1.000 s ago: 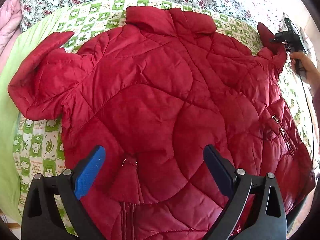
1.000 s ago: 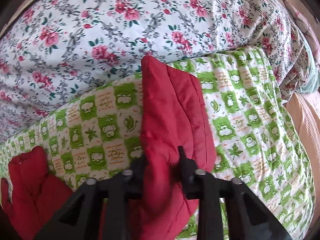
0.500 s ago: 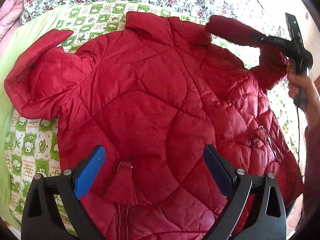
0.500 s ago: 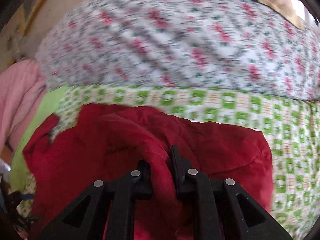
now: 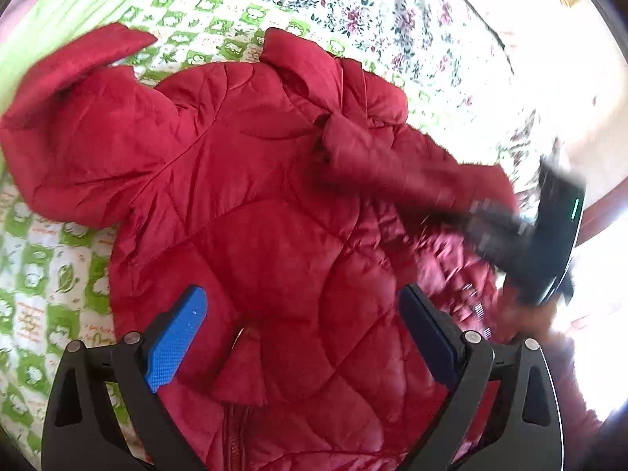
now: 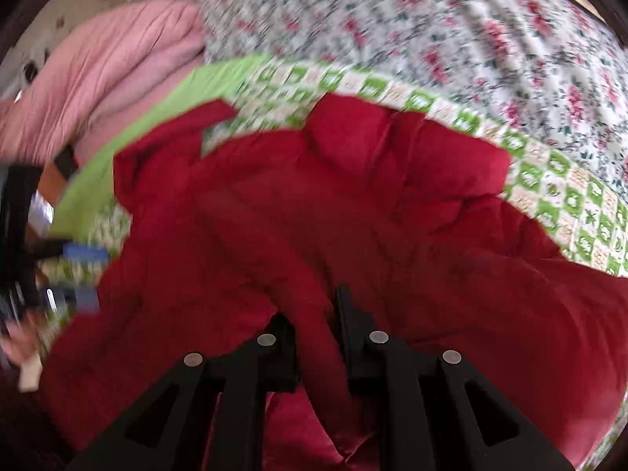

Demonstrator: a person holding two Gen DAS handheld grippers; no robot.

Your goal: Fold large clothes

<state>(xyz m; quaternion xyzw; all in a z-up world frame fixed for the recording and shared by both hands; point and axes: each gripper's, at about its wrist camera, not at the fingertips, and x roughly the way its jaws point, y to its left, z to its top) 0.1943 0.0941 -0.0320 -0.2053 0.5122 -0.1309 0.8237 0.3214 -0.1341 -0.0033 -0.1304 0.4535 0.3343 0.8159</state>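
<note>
The left gripper [image 5: 302, 337] hovers low over the lower front of the quilted red padded jacket [image 5: 251, 212], its fingers spread wide and gripping nothing; the blue-padded finger [image 5: 176, 337] stands on one side of the jacket's zip and the darker one on the other. The jacket lies spread out on a green-and-white checked quilt [image 5: 47, 274] on the bed, collar toward a white bedspread with red flowers [image 5: 353, 4], and one sleeve [image 5: 70, 74] reaches out flat toward the left of the left wrist view. The right gripper [image 6: 318, 333] has its fingers pressed in on a fold of the other red sleeve [image 6: 314, 314], which runs up between them and hides their tips. In the left wrist view that gripper [image 5: 506, 231] comes in from the right edge, tilted down toward the jacket's chest, with the pinched sleeve [image 5: 392, 161] stretched across the body of the jacket toward the collar; motion blur smears both, so the exact grip point cannot be made out there. The person's right hand behind it is washed out by bright light and cut off by the frame. In the right wrist view everything is blurred; a folded pink blanket [image 6: 117, 62] sits beyond the quilt, and the left gripper [image 6: 74, 271] shows only as a dark smear with a blue patch at the left edge.
</note>
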